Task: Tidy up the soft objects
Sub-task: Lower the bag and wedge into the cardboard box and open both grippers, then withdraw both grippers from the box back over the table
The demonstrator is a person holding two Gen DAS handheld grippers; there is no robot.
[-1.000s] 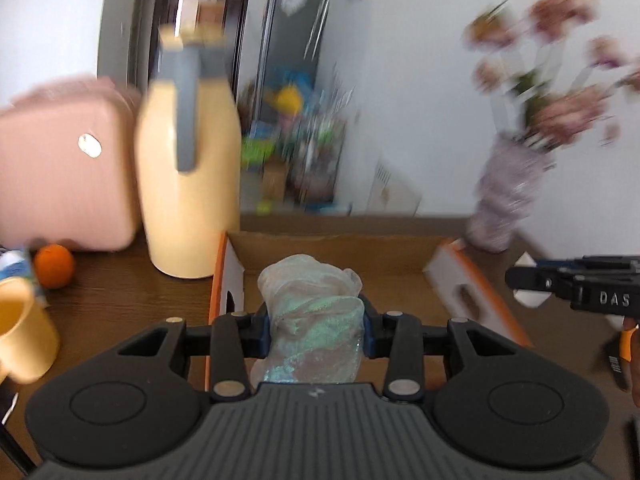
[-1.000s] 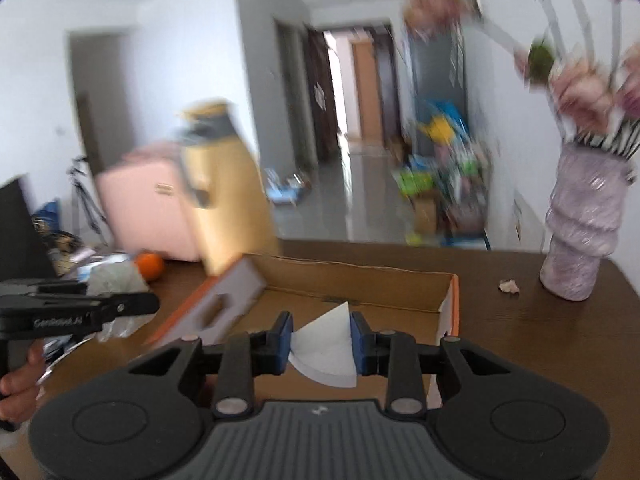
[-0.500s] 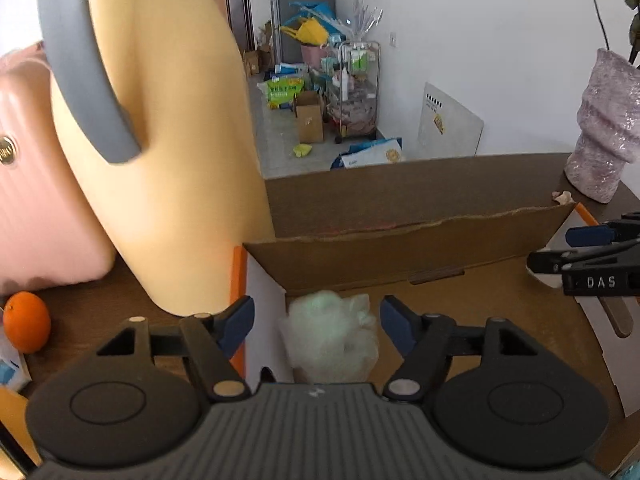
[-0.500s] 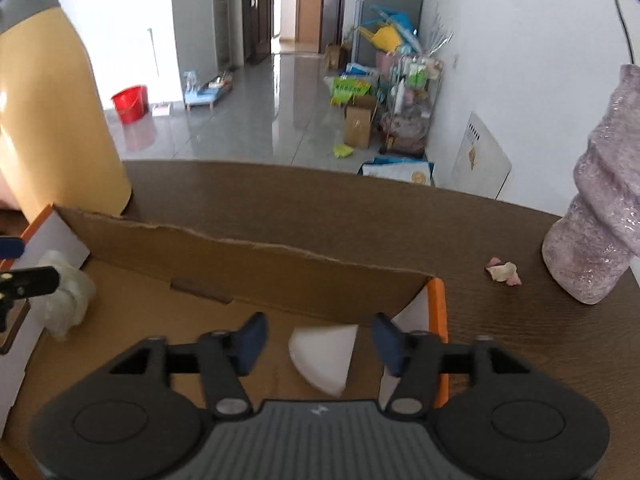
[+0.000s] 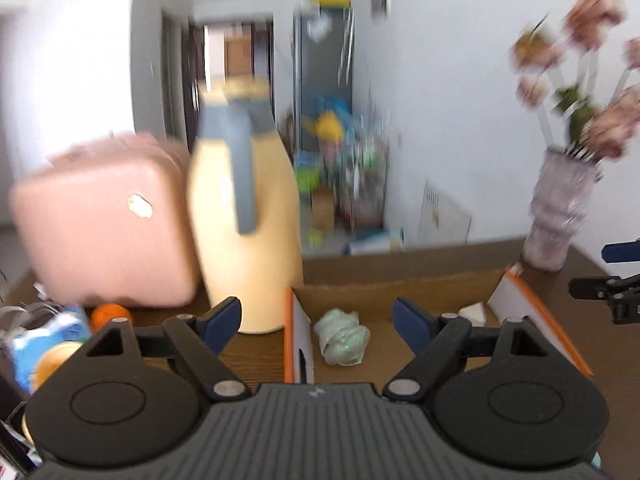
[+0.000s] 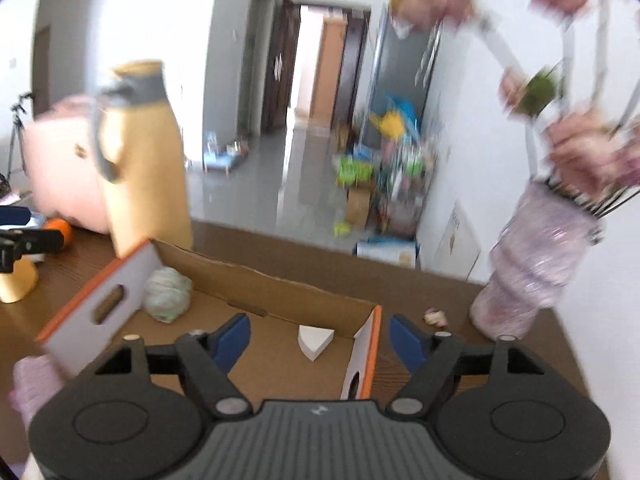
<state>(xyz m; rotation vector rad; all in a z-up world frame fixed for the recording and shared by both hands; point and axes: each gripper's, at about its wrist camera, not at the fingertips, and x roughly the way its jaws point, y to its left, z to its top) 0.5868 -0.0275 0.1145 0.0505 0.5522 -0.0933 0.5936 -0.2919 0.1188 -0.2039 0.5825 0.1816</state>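
An open cardboard box (image 5: 384,284) with orange-edged flaps sits on the brown table; it also shows in the right wrist view (image 6: 256,288). A crumpled pale green soft bundle (image 5: 342,340) lies in its left end, also seen in the right wrist view (image 6: 168,294). A white wedge-shaped sponge (image 6: 315,340) lies at the right end, seen small in the left wrist view (image 5: 474,314). My left gripper (image 5: 316,320) is open and empty, raised above the box's near left side. My right gripper (image 6: 320,338) is open and empty above the box's right end.
A tall yellow jug (image 5: 244,224) and a pink case (image 5: 104,224) stand left of the box, with an orange (image 5: 110,314) and a yellow cup (image 6: 16,280). A lilac vase of flowers (image 6: 536,264) stands at the right. A pink soft item (image 6: 32,384) lies at the near left.
Both grippers opened and let go: the green bundle and the white sponge now lie in the box. Both grippers have since pulled back and up from the box.
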